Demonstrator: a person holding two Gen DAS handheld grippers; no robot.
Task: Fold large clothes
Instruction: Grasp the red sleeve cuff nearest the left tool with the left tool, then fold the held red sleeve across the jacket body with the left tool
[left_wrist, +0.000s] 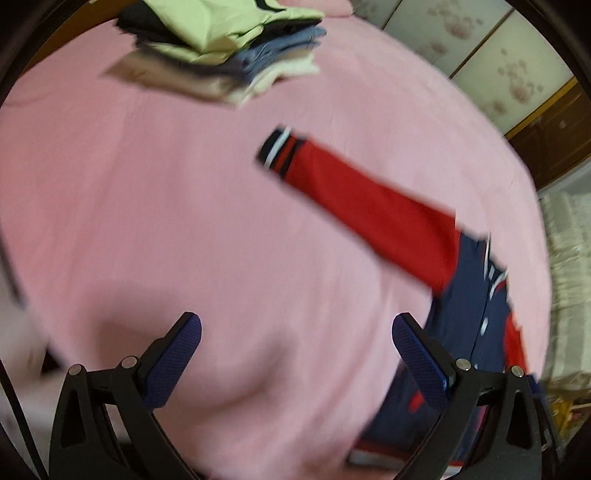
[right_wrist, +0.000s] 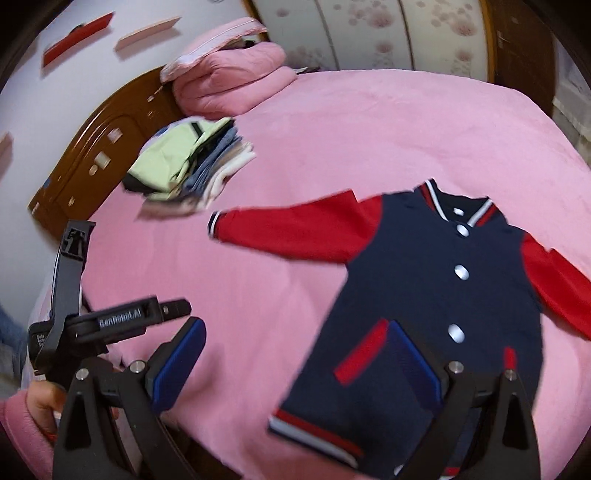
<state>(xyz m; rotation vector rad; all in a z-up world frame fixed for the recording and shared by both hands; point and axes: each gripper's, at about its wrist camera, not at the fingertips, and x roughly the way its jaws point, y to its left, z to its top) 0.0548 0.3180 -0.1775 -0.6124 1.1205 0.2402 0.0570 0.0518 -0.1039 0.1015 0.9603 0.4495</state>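
Observation:
A navy varsity jacket (right_wrist: 424, 288) with red sleeves and white buttons lies flat, front up, on a pink bed cover (right_wrist: 369, 122). Its sleeves are spread out to the sides. My right gripper (right_wrist: 295, 332) is open and empty above the jacket's lower left edge. My left gripper (left_wrist: 297, 328) is open and empty over bare pink cover, left of the jacket (left_wrist: 472, 295). The jacket's red sleeve (left_wrist: 369, 214) stretches up and left ahead of it. The left gripper's body (right_wrist: 74, 295) shows in the right wrist view at lower left.
A stack of folded clothes (right_wrist: 188, 162) with a pale green piece on top lies at the bed's far left; it also shows in the left wrist view (left_wrist: 221, 48). Folded pink quilts (right_wrist: 229, 81) sit by the brown wooden headboard (right_wrist: 92, 158). Floral wardrobe doors (right_wrist: 369, 33) stand behind.

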